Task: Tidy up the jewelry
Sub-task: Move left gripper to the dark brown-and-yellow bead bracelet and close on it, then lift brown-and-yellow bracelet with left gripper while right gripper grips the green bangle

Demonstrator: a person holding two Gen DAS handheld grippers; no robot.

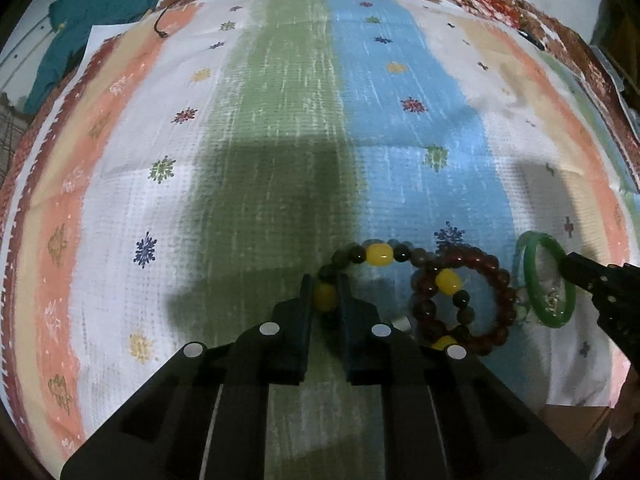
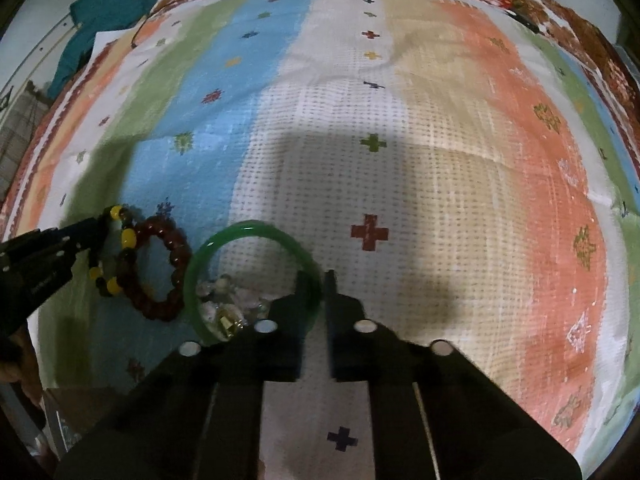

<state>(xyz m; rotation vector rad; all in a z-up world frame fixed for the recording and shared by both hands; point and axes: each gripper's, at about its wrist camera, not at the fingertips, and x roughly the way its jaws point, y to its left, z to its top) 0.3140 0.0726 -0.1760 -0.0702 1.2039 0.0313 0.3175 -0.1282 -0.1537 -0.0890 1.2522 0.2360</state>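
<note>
- My left gripper (image 1: pixel 325 294) reaches forward low over the striped cloth (image 1: pixel 280 140), its two fingers pinched on a yellow bead of the dark beaded bracelet (image 1: pixel 378 255), at about 6 o'clock in my left wrist view.
- That bracelet arcs away from the fingers toward 3 o'clock and overlaps the red beaded bracelet (image 1: pixel 486 276), which lies flat on the cloth beside it.
- My right gripper (image 2: pixel 318 286) also points forward and low, its fingers nearly together with the rim of the green bangle (image 2: pixel 224 240) clamped between them, near 6 o'clock in my right wrist view.
- The bangle stands tilted off the cloth, held by its right side, with its ring opening toward 10 o'clock.
- Inside and just under the bangle sits a small heap of clear beads (image 2: pixel 224 300) with a gold piece; I cannot tell what sort of jewelry it is.
- From my left wrist view, the right gripper comes in from 4 o'clock, gripping the bangle's rim.
- From my right wrist view, the left gripper enters from 9 o'clock, its tips at the dark bracelet.
- A teal garment (image 1: pixel 92 20) lies off the cloth at 11 o'clock.
</note>
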